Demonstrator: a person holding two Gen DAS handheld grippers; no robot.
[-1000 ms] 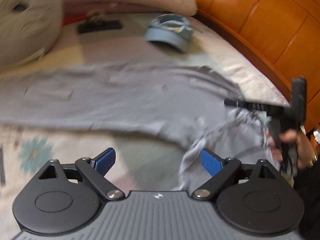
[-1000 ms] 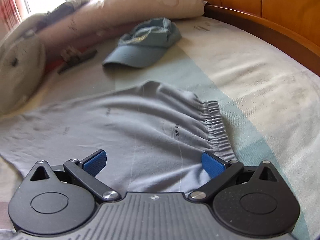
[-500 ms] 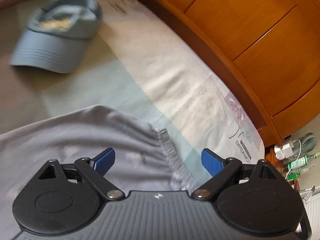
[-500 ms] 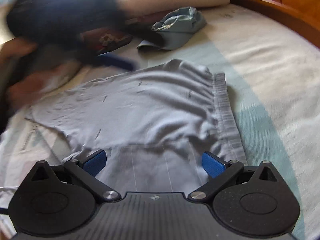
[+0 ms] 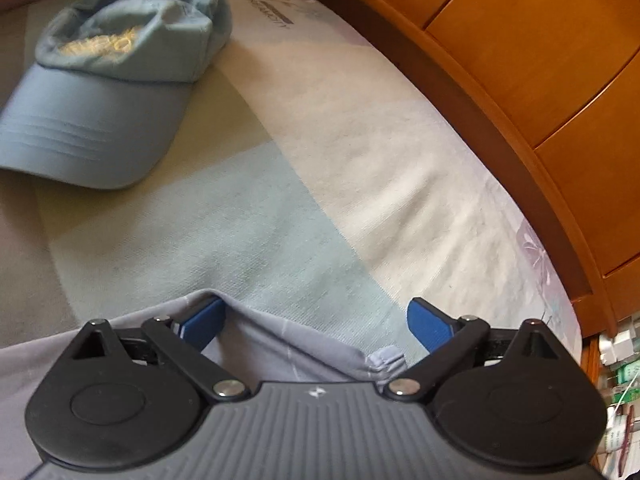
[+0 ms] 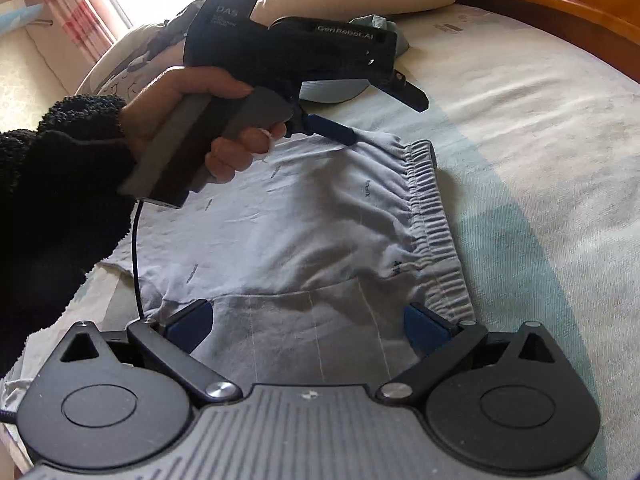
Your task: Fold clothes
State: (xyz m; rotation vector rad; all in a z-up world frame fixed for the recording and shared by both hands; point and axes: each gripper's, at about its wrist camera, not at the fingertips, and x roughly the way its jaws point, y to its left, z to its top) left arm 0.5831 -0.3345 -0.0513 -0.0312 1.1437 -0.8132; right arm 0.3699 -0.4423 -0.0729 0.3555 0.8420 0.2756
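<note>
Both wide open, the left gripper [image 5: 314, 322] and right gripper [image 6: 308, 322] seemingly straddle the shorts' [image 6: 320, 216] waistband edges.

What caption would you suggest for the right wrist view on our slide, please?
Both grippers open: right gripper over grey pants, left gripper at the waistband's far corner.

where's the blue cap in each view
Left wrist: the cap fills the upper left, brim toward the camera, lying on the bed beyond the grey pants.
Right wrist: only slivers show at top centre, mostly hidden behind the left gripper.
Shared landmark: the pants' elastic waistband.
</note>
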